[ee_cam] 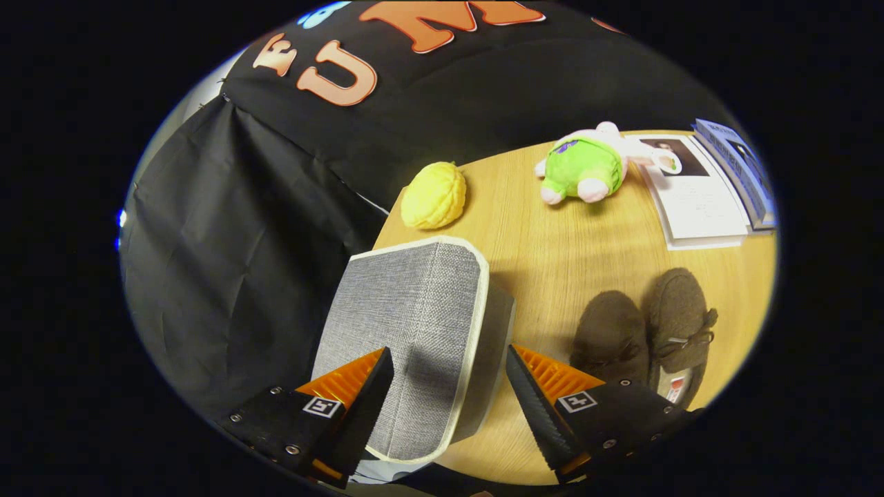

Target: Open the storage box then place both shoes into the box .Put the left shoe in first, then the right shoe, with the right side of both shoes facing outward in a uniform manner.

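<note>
The gripper (449, 386) hangs above the table (552, 241) with its two fingers spread wide, holding nothing. Between them, and a little beyond, stands the grey fabric storage box (407, 331), its lid with the pale trim seeming closed on top. The fingers stand on each side of the lid's near part, but I cannot tell if they touch it.

The pair of dark brown shoes (642, 331) lies just beside the box, past the right finger, side by side with toes pointing away. Farther on the table are a yellow lemon-like toy (434, 195), a green and white plush toy (583, 169), and some printed papers (694, 197).

I judge that the first step is in hand: opening the box, and no shoe is in it yet. The next move calls for closing the fingers on the lid's edge and lifting it off, keeping the box itself from sliding toward the table's edge.
</note>
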A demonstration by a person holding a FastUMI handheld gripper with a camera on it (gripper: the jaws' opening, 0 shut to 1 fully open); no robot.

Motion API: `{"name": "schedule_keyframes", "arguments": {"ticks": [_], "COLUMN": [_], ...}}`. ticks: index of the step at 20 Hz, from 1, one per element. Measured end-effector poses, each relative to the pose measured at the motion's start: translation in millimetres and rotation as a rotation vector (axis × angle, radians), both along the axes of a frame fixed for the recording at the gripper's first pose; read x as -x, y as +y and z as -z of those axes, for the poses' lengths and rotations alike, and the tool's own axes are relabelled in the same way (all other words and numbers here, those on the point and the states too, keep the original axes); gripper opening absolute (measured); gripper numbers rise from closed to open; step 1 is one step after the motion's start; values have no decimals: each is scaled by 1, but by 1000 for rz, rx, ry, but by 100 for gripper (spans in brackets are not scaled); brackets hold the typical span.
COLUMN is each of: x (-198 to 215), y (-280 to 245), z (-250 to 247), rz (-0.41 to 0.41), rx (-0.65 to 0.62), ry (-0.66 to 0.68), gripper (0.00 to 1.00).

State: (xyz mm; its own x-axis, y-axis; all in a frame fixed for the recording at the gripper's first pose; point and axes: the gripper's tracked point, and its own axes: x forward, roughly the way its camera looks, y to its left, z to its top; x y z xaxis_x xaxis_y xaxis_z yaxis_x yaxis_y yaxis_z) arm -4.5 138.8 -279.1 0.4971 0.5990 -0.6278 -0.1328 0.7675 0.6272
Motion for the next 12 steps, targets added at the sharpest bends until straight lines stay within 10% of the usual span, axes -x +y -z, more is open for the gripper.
{"name": "schedule_keyframes", "arguments": {"ticks": [12], "x": [16], "y": [46], "z": [24], "rz": [-27], "rx": [-271], "ry": [218], "gripper": [97]}}
